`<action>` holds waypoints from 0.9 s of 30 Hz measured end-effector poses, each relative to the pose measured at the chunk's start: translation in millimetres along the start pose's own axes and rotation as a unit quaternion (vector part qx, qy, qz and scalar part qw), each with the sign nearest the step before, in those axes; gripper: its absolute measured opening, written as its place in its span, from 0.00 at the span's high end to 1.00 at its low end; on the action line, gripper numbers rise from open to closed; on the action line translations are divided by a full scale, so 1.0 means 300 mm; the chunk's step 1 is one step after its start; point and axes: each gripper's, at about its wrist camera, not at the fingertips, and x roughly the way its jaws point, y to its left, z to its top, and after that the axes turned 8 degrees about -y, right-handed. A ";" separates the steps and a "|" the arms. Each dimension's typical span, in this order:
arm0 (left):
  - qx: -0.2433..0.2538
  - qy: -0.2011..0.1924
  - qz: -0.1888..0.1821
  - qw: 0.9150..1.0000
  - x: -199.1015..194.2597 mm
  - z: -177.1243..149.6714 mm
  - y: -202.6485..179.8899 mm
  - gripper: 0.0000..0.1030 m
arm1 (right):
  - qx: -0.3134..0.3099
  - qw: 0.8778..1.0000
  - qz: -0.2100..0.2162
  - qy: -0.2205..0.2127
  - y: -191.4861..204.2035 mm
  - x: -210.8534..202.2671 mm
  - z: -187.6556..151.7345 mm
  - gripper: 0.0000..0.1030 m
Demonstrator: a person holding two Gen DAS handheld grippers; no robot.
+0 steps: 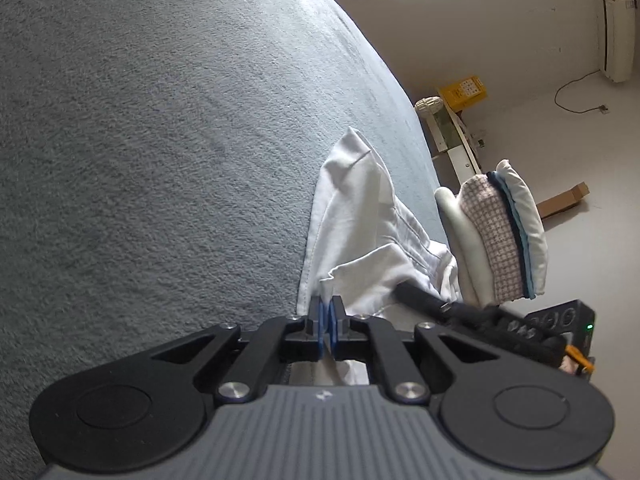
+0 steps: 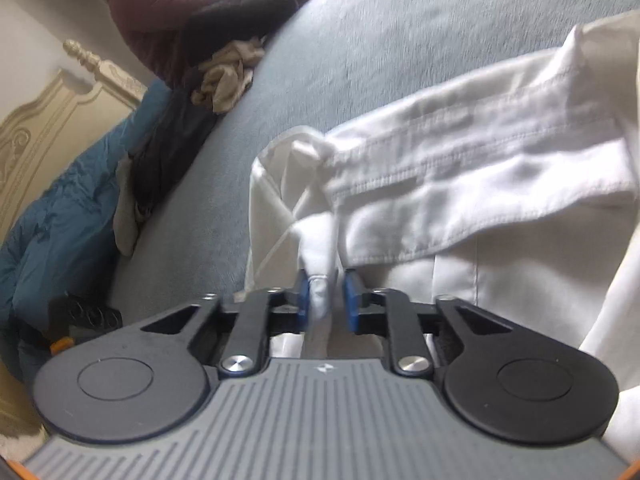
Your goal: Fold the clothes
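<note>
- left wrist view has the left tool (image 1: pixel 328 322) pinched tight on an edge of the white garment (image 1: pixel 352 216), its blue pads pressed together with only a thin fold of cloth between them.
- from that tool the garment runs straight ahead and a little to the right, a long narrow strip lying on the grey-blue bed (image 1: pixel 160 140) close to the bed's right-hand edge, its far tip pointing away from the tool.
- right wrist view shows the right tool (image 2: pixel 328 296) with its jaws parted; a bunched ridge of the same white cloth sits in the gap, and as far as i can see the right-hand pad stands clear of it, so i'd say that grip is loose or let go.
- the stitched hem band (image 2: pixel 460 152) of the garment lies crosswise just beyond the right tool, running up toward the right of that view, with more cloth heaped below it.
- both tools sit at the near end of the garment, side by side; the right tool's black finger (image 1: pixel 424 300) shows just beside the left one, resting on the cloth.
- my guess is the coming move turns on the long axis running away from both tools: the left one alone has a firm hold of the near edge.
- a stack of folded laundry (image 1: pixel 500 236) waits off the bed's edge, and a pile of other clothes (image 2: pixel 224 76) lies at the far side.
</note>
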 end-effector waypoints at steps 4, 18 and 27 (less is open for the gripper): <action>0.000 -0.001 0.005 1.000 -0.019 0.006 -0.010 0.89 | 0.015 0.999 0.005 -0.031 0.004 -0.056 0.025 0.70; 0.121 -0.060 0.096 0.986 -0.102 0.007 -0.203 0.58 | -0.235 0.967 -0.055 0.086 0.110 -0.192 -0.114 0.73; 0.213 0.006 0.091 0.973 0.049 -0.028 -0.339 0.58 | -0.313 0.941 -0.039 0.124 0.143 -0.117 -0.150 0.77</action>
